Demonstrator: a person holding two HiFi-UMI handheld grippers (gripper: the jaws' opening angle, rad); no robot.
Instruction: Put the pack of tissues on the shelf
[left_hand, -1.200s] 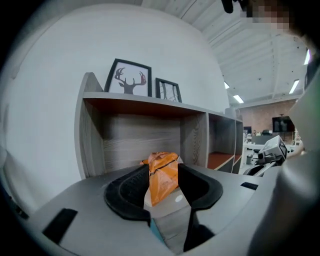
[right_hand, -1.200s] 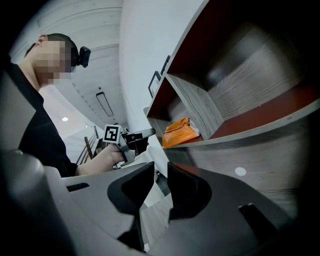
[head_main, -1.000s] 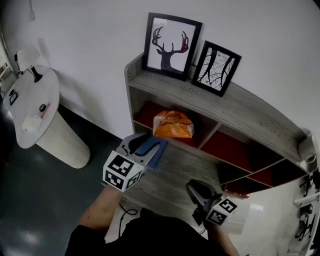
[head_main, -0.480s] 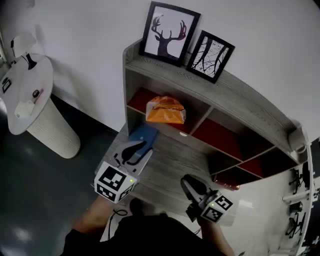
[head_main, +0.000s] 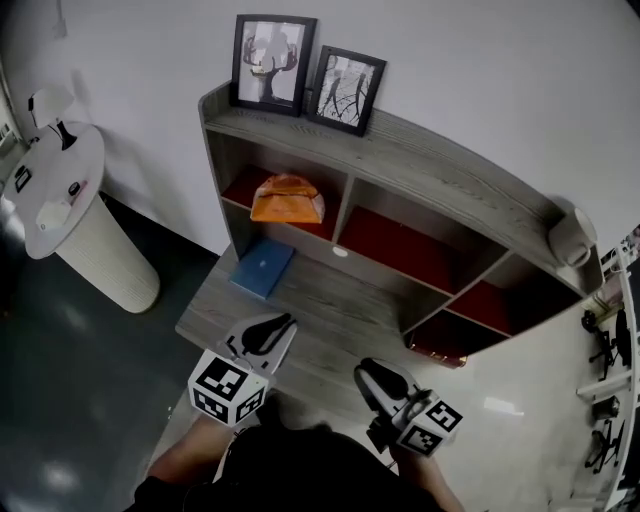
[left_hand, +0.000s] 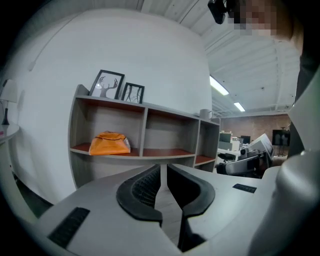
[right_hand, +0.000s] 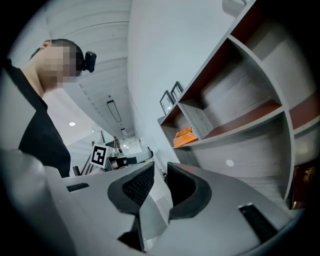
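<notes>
The pack of tissues (head_main: 263, 268) is a flat blue packet. It lies on the grey lower ledge of the shelf (head_main: 340, 310), below the left compartment. My left gripper (head_main: 283, 322) hangs nearer to me, apart from the pack. Its jaws are closing to a narrow slit with nothing between them (left_hand: 163, 167). My right gripper (head_main: 366, 368) floats by the ledge's front edge, its jaws a little apart and empty (right_hand: 161, 166). The gripper's own body hides the pack in the left gripper view.
An orange bag (head_main: 287, 199) sits in the shelf's left compartment. Two framed pictures (head_main: 268, 60) (head_main: 345, 90) stand on the top board and a pale cup (head_main: 567, 237) at its right end. A white round stand (head_main: 60, 190) is at the left on dark floor.
The left gripper let go of the blue pack on the ledge and drew back toward me, its jaws narrowing. The right gripper stayed low by the front edge.
</notes>
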